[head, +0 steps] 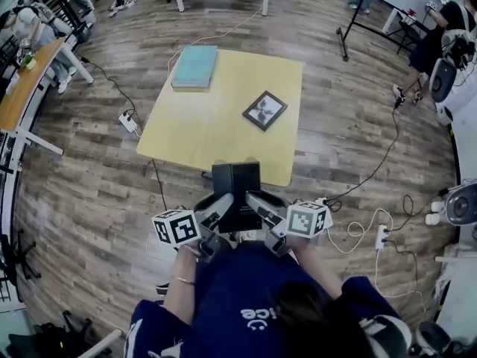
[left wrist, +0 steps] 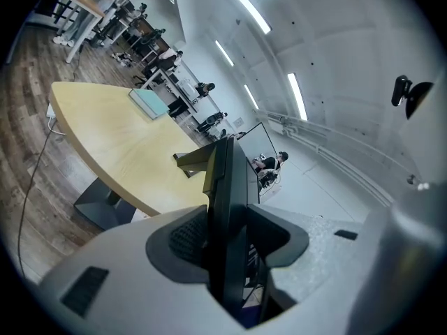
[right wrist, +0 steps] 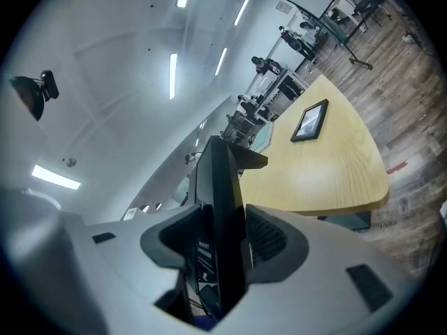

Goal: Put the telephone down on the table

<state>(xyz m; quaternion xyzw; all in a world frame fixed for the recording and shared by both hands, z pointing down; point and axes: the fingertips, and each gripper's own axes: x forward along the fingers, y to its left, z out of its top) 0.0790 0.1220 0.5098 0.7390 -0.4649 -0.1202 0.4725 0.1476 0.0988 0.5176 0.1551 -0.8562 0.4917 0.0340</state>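
Note:
I hold a black, flat telephone [head: 235,191] between both grippers, in the air just in front of the near edge of the yellow table [head: 216,125]. My left gripper [head: 218,213] is shut on its left side and my right gripper [head: 258,206] on its right side. In the left gripper view the telephone [left wrist: 230,187] stands edge-on between the pads of the left gripper [left wrist: 229,239], which press on it. In the right gripper view the telephone [right wrist: 222,194] shows the same way, clamped in the right gripper [right wrist: 222,239]. Its lower part is hidden by the jaws.
A teal book [head: 195,66] lies at the table's far left corner, and a dark picture frame [head: 264,110] lies right of the middle. Cables and power strips [head: 380,236] lie on the wooden floor. People sit at desks further off.

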